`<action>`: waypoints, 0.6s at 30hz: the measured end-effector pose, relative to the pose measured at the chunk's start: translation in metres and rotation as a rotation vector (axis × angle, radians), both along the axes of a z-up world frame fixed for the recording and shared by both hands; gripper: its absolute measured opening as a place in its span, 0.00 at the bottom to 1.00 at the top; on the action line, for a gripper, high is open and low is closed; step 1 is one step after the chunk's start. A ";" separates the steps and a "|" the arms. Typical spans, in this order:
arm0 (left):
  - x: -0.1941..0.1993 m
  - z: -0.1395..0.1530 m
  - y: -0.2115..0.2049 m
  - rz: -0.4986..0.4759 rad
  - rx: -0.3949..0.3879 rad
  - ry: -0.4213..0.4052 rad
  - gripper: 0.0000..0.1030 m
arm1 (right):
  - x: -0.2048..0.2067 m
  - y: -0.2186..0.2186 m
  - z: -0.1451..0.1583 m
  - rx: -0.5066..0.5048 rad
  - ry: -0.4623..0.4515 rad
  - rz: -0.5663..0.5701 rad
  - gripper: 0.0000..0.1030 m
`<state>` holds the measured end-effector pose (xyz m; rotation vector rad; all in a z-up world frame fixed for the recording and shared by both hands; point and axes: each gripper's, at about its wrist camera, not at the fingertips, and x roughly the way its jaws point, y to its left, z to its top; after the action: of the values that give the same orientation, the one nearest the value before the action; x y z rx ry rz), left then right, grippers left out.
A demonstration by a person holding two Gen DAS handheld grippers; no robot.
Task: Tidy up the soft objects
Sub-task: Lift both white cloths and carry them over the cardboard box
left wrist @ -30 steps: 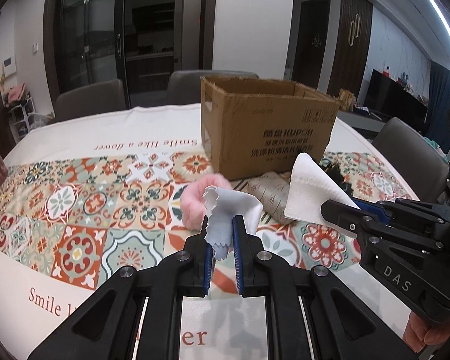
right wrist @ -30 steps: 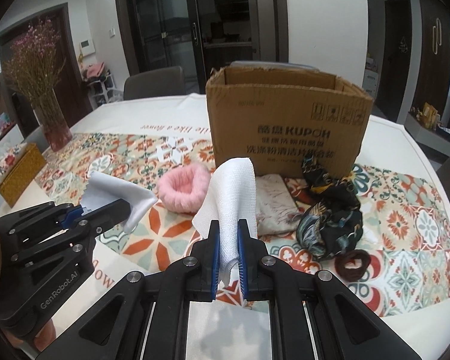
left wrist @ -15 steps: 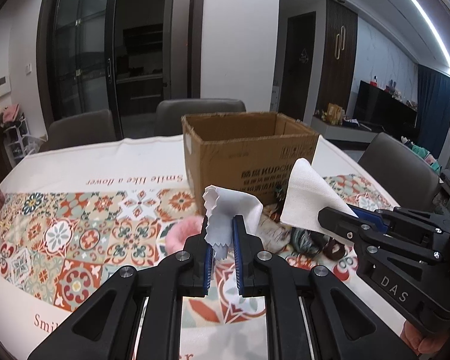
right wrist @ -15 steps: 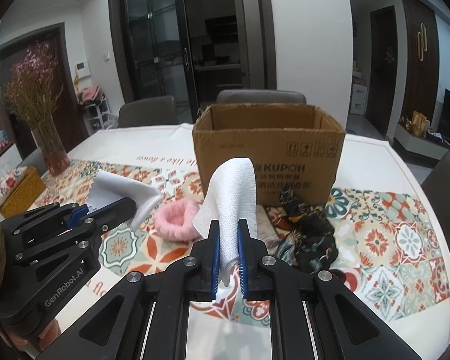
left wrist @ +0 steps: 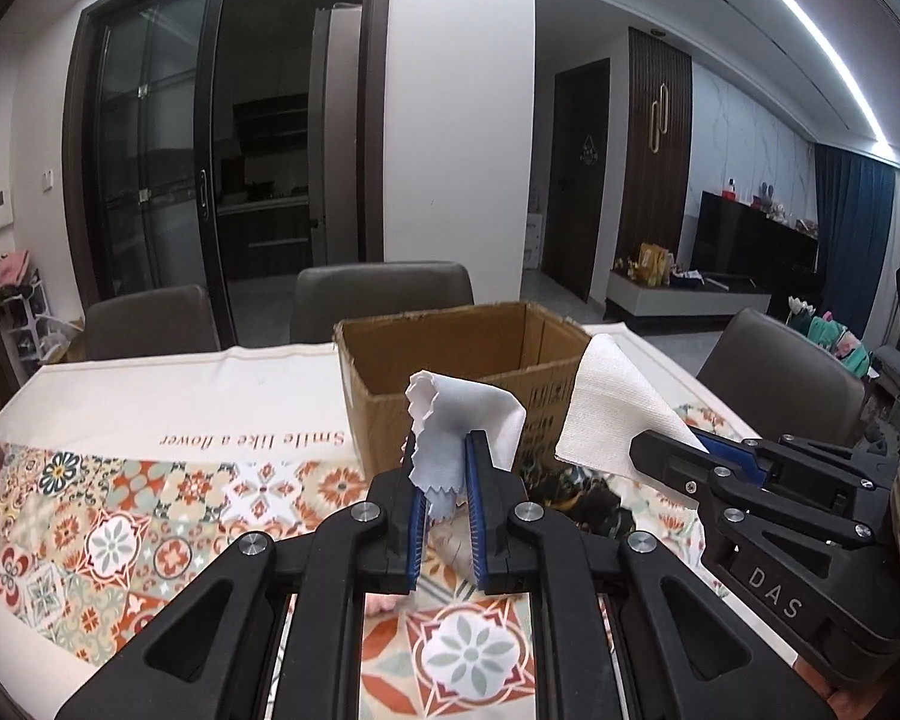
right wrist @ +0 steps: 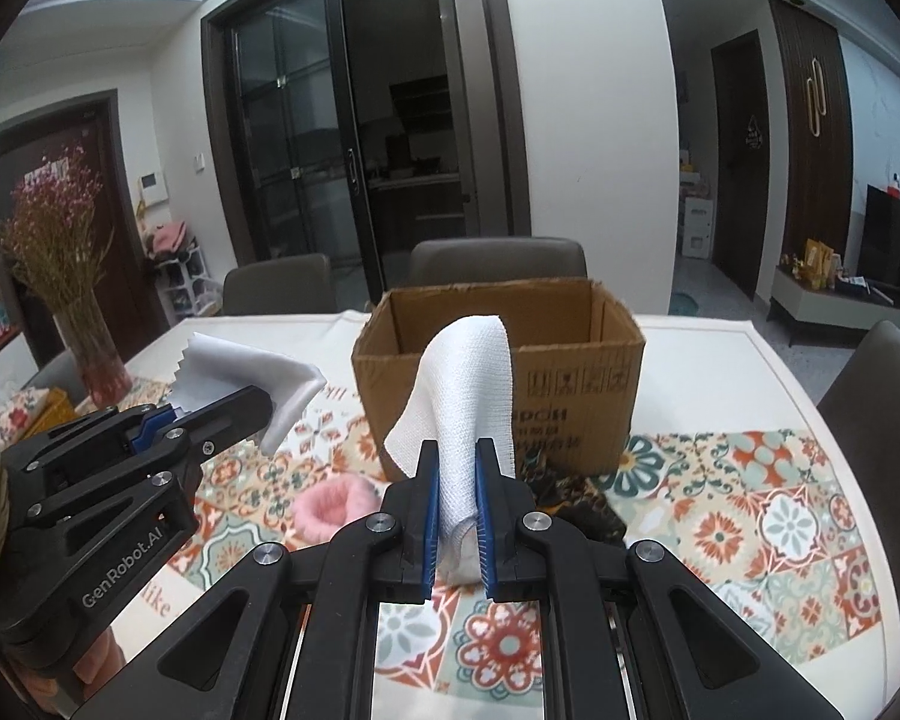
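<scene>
My left gripper (left wrist: 446,450) is shut on a thin pale cloth with a zigzag edge (left wrist: 450,420), held up in front of the open cardboard box (left wrist: 450,354). To its right, my right gripper (right wrist: 456,456) is shut on a white woven cloth (right wrist: 468,378) that droops over its fingertips. The right gripper (left wrist: 666,450) also shows at the right of the left wrist view, and the left gripper (right wrist: 258,402) at the left of the right wrist view. A pink fluffy ring (right wrist: 330,504) and a dark patterned scarf (right wrist: 576,495) lie on the table before the box.
The table wears a tiled-pattern cloth (right wrist: 750,516). A vase of dried pink flowers (right wrist: 84,324) stands at its far left. Grey chairs (left wrist: 384,294) ring the table's far side and right side (right wrist: 882,414). The box's inside looks bare as far as I can see.
Both grippers have risen with their cloths, and the box's open top now shows. The pink ring and the scarf have sunk low in the views, partly behind the fingers.
</scene>
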<state>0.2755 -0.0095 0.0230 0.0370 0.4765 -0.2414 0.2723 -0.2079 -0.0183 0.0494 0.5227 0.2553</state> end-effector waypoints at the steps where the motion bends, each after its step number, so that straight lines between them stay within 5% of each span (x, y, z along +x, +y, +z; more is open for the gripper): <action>1: 0.002 0.001 0.000 -0.001 -0.001 -0.004 0.13 | 0.001 -0.001 0.003 0.003 -0.007 -0.002 0.12; 18: 0.042 0.037 -0.013 -0.011 -0.009 -0.070 0.13 | 0.036 -0.011 0.037 0.021 -0.075 -0.011 0.12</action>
<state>0.3180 -0.0226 0.0602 0.0388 0.4060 -0.2527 0.3082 -0.2190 0.0187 0.0632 0.4449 0.2512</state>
